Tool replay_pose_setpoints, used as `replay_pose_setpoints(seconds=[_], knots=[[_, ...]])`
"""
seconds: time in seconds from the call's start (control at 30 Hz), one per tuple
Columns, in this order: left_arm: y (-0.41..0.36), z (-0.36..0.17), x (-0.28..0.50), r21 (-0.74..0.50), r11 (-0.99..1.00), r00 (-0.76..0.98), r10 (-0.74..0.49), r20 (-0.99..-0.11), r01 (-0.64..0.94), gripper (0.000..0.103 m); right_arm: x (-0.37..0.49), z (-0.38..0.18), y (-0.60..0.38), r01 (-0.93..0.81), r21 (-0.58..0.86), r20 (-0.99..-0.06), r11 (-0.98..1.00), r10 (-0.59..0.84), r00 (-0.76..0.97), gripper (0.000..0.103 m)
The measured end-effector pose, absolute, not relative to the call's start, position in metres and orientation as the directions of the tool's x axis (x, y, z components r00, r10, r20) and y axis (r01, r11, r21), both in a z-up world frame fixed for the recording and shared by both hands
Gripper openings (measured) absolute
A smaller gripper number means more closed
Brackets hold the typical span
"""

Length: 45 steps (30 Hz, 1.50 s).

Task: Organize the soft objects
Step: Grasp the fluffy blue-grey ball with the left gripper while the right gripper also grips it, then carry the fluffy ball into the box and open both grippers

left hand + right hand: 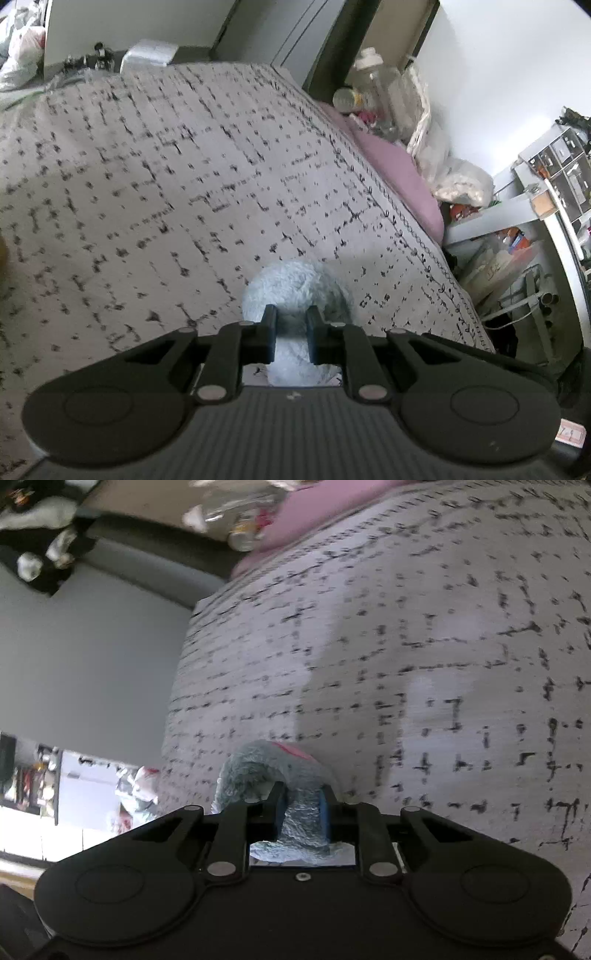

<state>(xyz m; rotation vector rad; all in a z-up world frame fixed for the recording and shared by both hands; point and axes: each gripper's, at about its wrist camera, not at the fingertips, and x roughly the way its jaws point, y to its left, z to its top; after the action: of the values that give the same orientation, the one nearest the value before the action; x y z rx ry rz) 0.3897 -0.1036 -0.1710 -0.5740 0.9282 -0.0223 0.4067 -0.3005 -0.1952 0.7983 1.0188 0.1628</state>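
Note:
In the left wrist view a pale blue fluffy plush (291, 288) lies on the patterned bedspread (166, 166), and my left gripper (291, 314) is shut on its near part, the fur squeezed between the two pads. In the right wrist view a grey-blue fluffy plush (258, 771) with a pink patch on top rests on the same bedspread (424, 646). My right gripper (302, 794) is shut on a fold of its fur, which bulges out behind the pads. Whether the two views show one plush or two I cannot tell.
A pink pillow (399, 173) lies along the bed's right edge, with plastic bags and a clear bottle (380, 88) behind it. Cluttered shelves (546, 177) stand right of the bed. In the right wrist view the bed's edge drops to the floor (92, 657) on the left.

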Motion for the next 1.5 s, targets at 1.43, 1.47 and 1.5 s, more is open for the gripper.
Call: replay_pose_setpoints(seconds=[1.43,1.47,1.5], knots=[[0.083,-0.077,0.254,-0.465,0.808,0.747,-0.047,-0.663,-0.362,0.014,0.323,-0.127,-0.104,-0.264,0.7,-0.489,0.664,0.714,0.501,0.014],[0.087,-0.078,0.252,-0.469,0.803,0.748,-0.044,-0.662,-0.368,0.014,0.32,-0.128,-0.098,-0.273,0.696,-0.488,0.664,0.716,0.498,0.014],[0.092,-0.079,0.249,-0.475,0.796,0.749,-0.043,-0.662,-0.374,0.014,0.318,-0.129,-0.094,-0.279,0.694,-0.488,0.664,0.719,0.495,0.014]])
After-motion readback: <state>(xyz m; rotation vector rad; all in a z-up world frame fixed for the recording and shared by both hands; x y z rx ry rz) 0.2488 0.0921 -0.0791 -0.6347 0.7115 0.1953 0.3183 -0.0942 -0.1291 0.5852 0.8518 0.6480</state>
